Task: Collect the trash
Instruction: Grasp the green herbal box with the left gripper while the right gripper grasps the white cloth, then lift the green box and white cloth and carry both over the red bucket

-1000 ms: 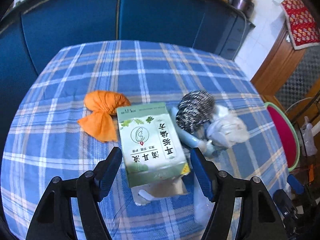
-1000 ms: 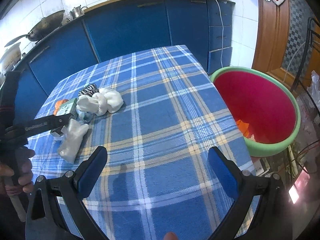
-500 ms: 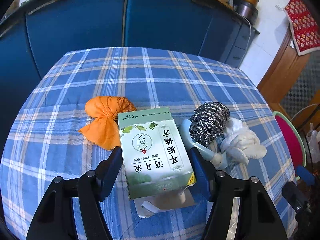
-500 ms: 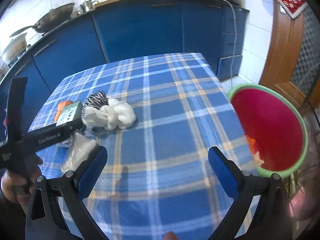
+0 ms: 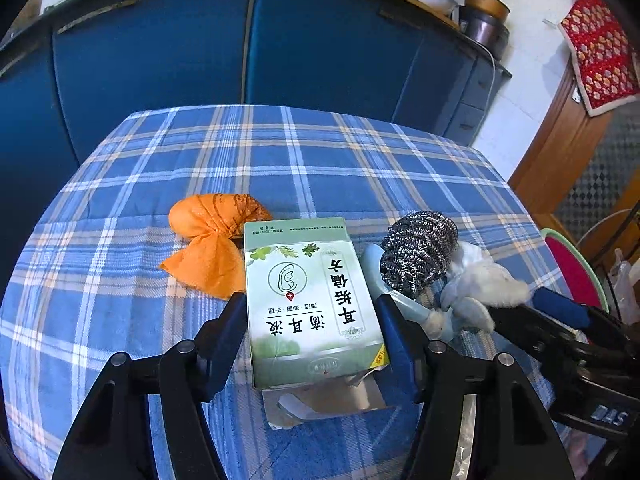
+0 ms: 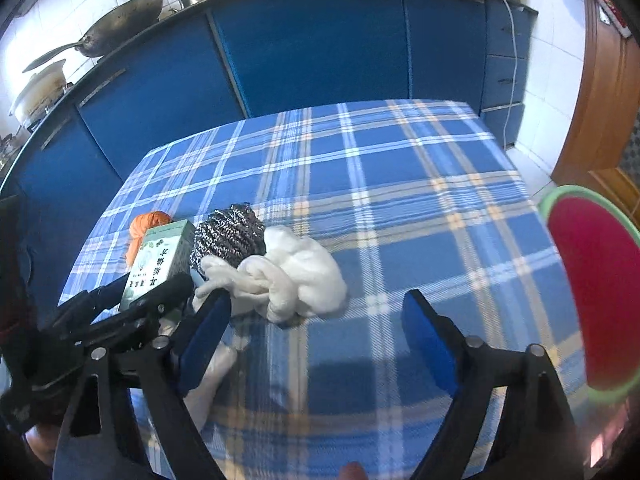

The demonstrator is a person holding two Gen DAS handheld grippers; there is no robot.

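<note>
A green and white medicine box (image 5: 308, 300) lies on the blue checked tablecloth (image 5: 300, 160), its torn flap toward me. My left gripper (image 5: 310, 312) straddles it; the jaws are closing and both pads touch its long sides. An orange paper wad (image 5: 212, 240) sits left of the box, and a steel scourer (image 5: 420, 252) and a white crumpled rag (image 5: 484, 284) sit to its right. My right gripper (image 6: 316, 298) hovers low by the rag (image 6: 296, 276), its jaws closing but wide, pressing nothing. Its left finger (image 6: 208, 328) is beside the rag.
A red basin with a green rim (image 6: 576, 190) stands off the table's right edge, with scraps inside. A clear plastic bag (image 6: 212, 368) lies near the front. Blue cabinets (image 6: 320, 40) run behind the table, with a wok (image 6: 120, 24) on the counter. A wooden door (image 6: 608, 80) is at the right.
The left jaws narrowed onto the box. My right gripper swung left from the basin toward the rag pile and its jaws came in a little; the basin slid to the frame's right edge.
</note>
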